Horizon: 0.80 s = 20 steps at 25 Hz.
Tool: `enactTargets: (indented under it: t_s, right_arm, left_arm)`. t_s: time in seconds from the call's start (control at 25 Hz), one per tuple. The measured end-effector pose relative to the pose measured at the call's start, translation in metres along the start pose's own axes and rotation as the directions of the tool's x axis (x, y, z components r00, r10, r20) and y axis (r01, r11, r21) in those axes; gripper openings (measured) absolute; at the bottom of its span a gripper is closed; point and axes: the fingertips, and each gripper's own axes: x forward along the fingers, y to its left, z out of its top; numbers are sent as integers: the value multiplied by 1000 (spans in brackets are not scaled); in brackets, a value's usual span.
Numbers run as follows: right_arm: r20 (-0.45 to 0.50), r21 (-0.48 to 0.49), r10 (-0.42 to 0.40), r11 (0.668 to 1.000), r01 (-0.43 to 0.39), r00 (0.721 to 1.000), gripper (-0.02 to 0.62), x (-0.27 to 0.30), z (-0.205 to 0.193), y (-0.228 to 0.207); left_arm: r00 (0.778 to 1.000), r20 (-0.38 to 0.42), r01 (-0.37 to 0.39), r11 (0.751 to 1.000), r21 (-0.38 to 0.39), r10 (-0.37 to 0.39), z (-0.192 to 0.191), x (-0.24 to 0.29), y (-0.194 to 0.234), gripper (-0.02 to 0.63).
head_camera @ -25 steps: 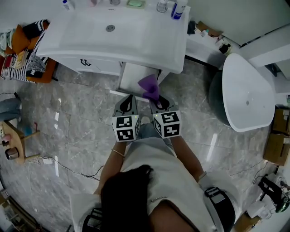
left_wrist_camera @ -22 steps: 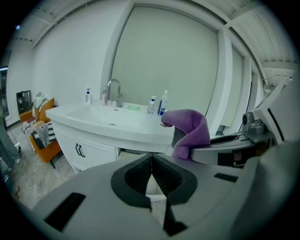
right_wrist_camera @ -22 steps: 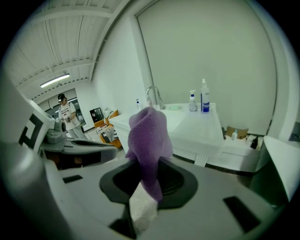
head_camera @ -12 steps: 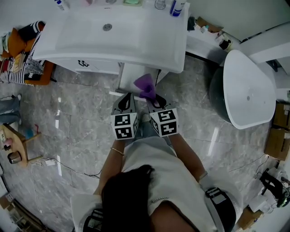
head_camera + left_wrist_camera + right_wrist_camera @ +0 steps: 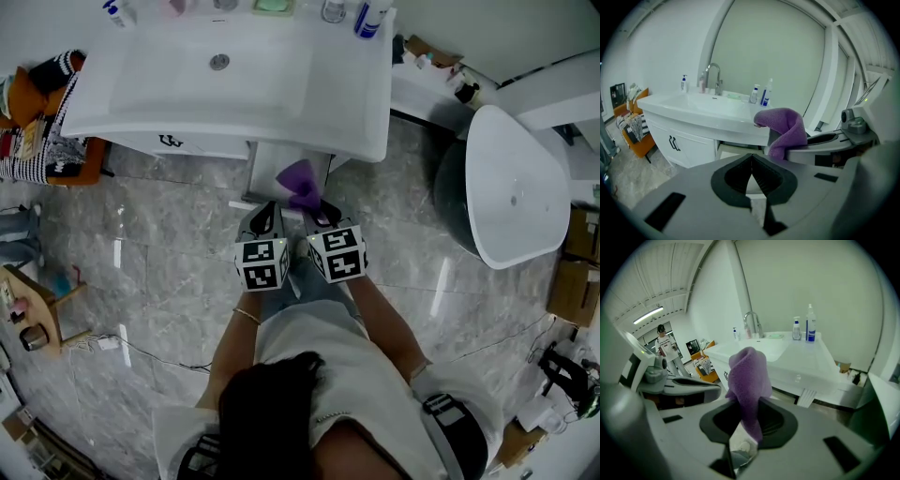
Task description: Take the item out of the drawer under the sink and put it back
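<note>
It was a bathroom: a wide white sink (image 5: 281, 84) with a tap (image 5: 718, 83) and soap bottles (image 5: 766, 93) stood on a white cabinet (image 5: 689, 145), a white bathtub (image 5: 516, 187) beside it, on a grey marble-tiled floor (image 5: 159, 253).

At frame centre the cloth (image 5: 302, 181) is purple. Above it the sink (image 5: 281, 84) is white. The floor (image 5: 169, 253) is grey and marbled. Upper left, an orange chair (image 5: 89, 155) carries what seems black-and-white checked fabric (image 5: 36, 152).
</note>
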Motion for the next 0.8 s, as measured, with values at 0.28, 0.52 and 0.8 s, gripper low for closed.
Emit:
enactTargets:
  t_s: [0.28, 0.52, 0.8]
  right_arm:
    - [-53, 48, -13, 999, 16, 999, 97, 31, -19, -10]
    - [-91, 50, -16, 999, 20, 996, 97, 61, -32, -19]
    - [-124, 62, -27, 997, 35, 992, 97, 100, -47, -30]
  left_arm:
    - [999, -38, 1, 1000, -2, -1, -12, 33, 11, 5]
    - [999, -51, 9, 1000, -27, -11, -19, 67, 17, 5]
    - [997, -81, 9, 1000, -25, -11, -34, 97, 32, 5]
